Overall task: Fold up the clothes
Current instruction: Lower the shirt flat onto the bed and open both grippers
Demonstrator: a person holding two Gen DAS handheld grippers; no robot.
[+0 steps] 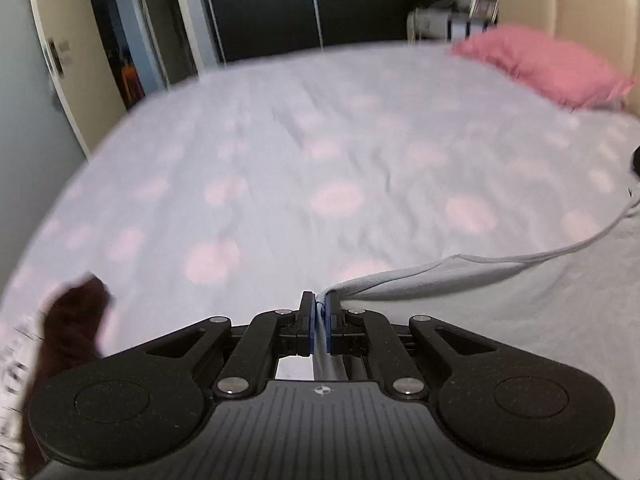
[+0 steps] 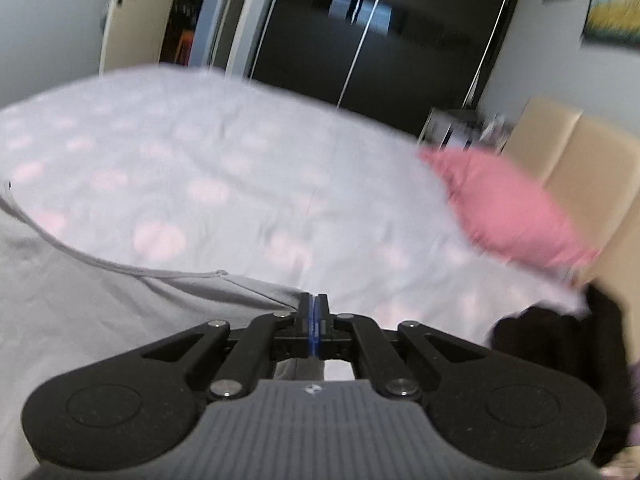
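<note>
A pale grey garment is held up over the bed between both grippers. In the left wrist view my left gripper is shut on its corner, and the cloth stretches off to the right with its hem sagging. The right wrist view shows my right gripper shut on the opposite corner, with the grey garment spreading away to the left. Both views are blurred by motion.
The bed has a light sheet with pink spots. A pink pillow lies by the beige headboard. A dark red cloth sits at the near left, a black cloth at the near right. Dark wardrobe doors stand beyond.
</note>
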